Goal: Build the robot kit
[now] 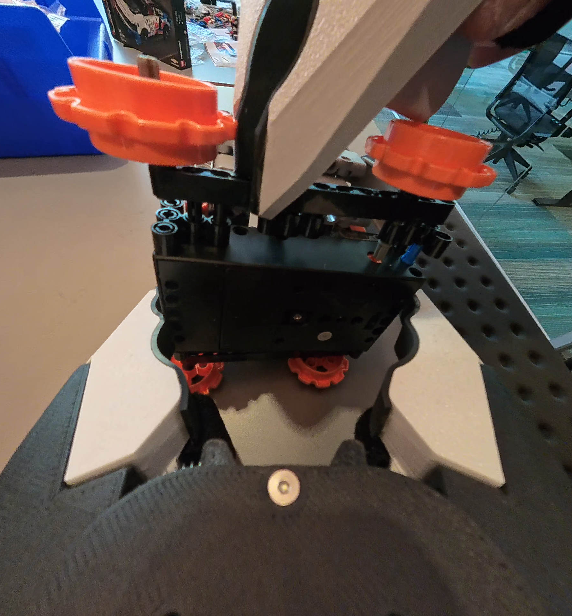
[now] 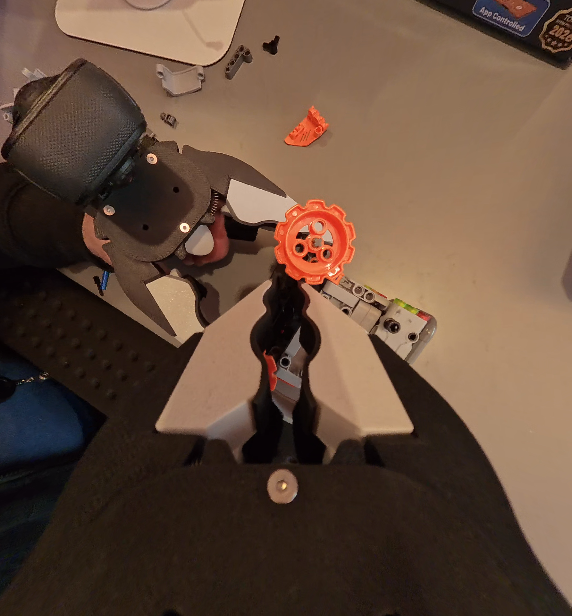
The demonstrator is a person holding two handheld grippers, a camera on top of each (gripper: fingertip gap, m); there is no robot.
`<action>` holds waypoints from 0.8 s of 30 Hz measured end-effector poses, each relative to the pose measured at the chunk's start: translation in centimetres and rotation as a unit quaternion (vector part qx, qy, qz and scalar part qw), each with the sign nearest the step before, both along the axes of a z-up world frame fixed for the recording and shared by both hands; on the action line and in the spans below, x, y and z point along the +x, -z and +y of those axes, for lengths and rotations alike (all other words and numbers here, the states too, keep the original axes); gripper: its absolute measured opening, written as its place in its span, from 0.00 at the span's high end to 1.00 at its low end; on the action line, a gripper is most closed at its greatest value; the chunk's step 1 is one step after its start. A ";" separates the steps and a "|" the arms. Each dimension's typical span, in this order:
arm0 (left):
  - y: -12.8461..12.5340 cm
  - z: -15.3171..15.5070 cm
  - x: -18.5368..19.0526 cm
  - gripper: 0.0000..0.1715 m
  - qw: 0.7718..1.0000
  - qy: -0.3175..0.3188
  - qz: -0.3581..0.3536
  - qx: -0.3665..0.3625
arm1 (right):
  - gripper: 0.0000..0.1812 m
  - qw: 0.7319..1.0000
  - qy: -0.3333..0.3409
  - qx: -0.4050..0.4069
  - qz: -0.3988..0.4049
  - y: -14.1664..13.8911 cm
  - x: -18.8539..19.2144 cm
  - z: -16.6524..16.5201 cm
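The black brick-built chassis [image 1: 288, 300] is clamped crosswise between the left gripper [image 1: 284, 320] fingers, orange sprocket wheels [image 1: 431, 160] sticking out ahead, while its top beam is pinched by the right gripper [image 2: 286, 286] coming straight down from above.

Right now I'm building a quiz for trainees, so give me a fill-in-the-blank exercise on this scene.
1. The left gripper is shut on a ____ brick assembly.
2. The wheels on that assembly are ____.
3. The loose orange panel piece lies on the ____.
4. The right gripper comes at the assembly from ____.

Missing words: black; orange; table; above
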State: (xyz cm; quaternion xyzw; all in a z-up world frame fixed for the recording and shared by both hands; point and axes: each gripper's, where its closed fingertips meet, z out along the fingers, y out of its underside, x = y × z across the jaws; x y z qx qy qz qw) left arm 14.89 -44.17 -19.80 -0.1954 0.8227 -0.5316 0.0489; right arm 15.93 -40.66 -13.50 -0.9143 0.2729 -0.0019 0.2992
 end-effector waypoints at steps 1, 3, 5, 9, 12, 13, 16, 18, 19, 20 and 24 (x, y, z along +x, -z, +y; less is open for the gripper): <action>0.0 0.0 0.0 0.21 1.000 0.000 0.001 0.000 | 0.96 1.000 -0.002 0.001 0.002 0.0 0.0 0.0; 0.0 0.0 0.1 0.21 1.000 0.001 0.001 0.000 | 0.96 1.000 -0.006 0.005 0.010 0.0 0.0 0.0; 0.0 0.0 0.1 0.21 1.000 0.001 -0.002 0.001 | 0.96 1.000 -0.009 -0.001 0.012 0.0 0.0 -0.1; 0.0 0.0 0.2 0.21 1.000 -0.001 0.001 -0.001 | 0.96 0.999 0.002 0.016 0.030 0.0 0.3 -0.1; 0.0 0.0 0.1 0.21 1.000 -0.001 -0.002 0.001 | 0.96 0.999 0.003 0.026 0.030 0.0 0.1 0.0; 0.0 0.0 0.1 0.21 1.000 -0.001 -0.002 0.001 | 0.96 0.999 -0.001 0.022 0.026 0.0 0.1 0.0; 0.0 0.0 0.1 0.21 1.000 0.000 -0.003 0.001 | 0.96 1.000 -0.008 0.015 0.017 0.0 0.1 0.0; 0.0 0.0 0.1 0.21 1.000 0.000 -0.003 0.002 | 0.96 1.000 -0.008 0.008 0.016 0.0 0.1 0.0; 0.0 0.0 0.1 0.21 1.000 0.001 -0.002 0.001 | 0.96 1.000 -0.008 0.003 0.016 0.0 0.1 0.0; 0.0 0.0 0.1 0.21 1.000 0.001 -0.001 0.001 | 0.96 1.000 -0.008 0.003 0.022 0.1 0.1 0.0; 0.0 0.0 0.1 0.21 1.000 -0.001 -0.002 0.001 | 0.97 0.999 -0.022 -0.026 0.012 0.2 0.2 0.0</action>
